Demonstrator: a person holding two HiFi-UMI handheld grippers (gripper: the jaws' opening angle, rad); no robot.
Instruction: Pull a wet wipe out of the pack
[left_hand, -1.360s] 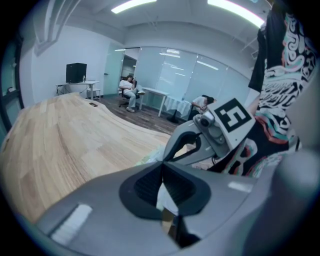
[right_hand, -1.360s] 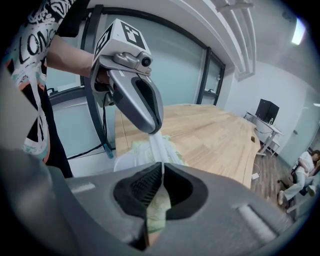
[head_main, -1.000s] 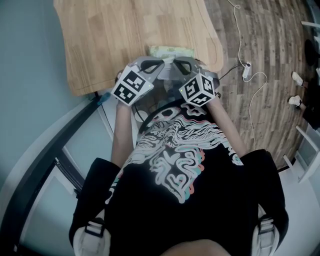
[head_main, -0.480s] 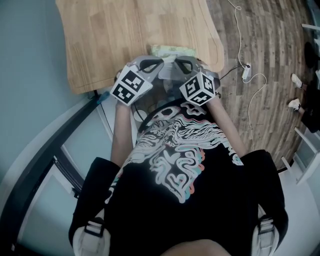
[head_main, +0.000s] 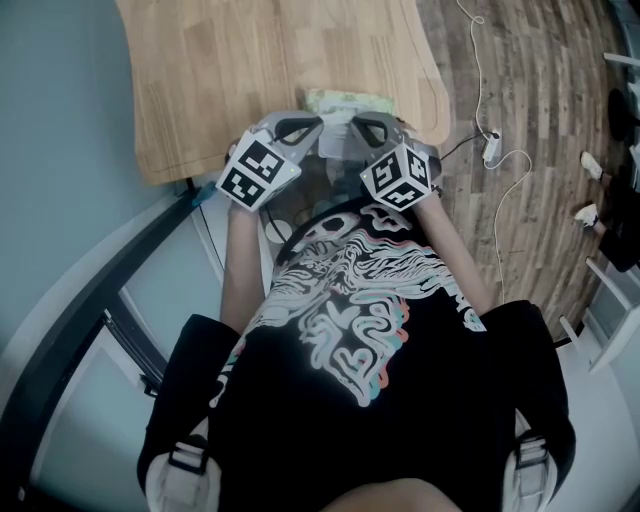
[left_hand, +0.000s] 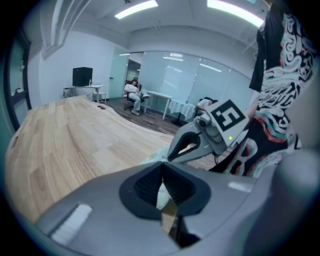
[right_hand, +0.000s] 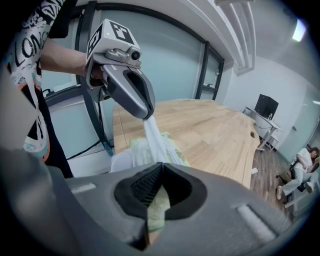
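A pale green wet wipe pack (head_main: 345, 100) lies at the near edge of the wooden table (head_main: 260, 70). My left gripper (head_main: 320, 122) is shut on a white wipe (right_hand: 152, 135) that stretches taut from its tips (right_hand: 147, 116) down into the pack (right_hand: 140, 150). In the left gripper view the wipe (left_hand: 162, 195) shows white between the closed jaws of my left gripper (left_hand: 161, 167). My right gripper (head_main: 352, 122) faces the left one, tips almost touching. It is shut on the pack's edge, which shows green behind the closed jaws of my right gripper (right_hand: 162, 167).
The table's near edge runs just under both grippers, with the person's body close behind. A white cable and adapter (head_main: 493, 140) lie on the wood floor at the right. Office desks and a seated person (left_hand: 132, 92) are far off.
My left gripper has shifted slightly left and away from the pack, drawing the wipe a little further out. The right gripper has stayed in place.
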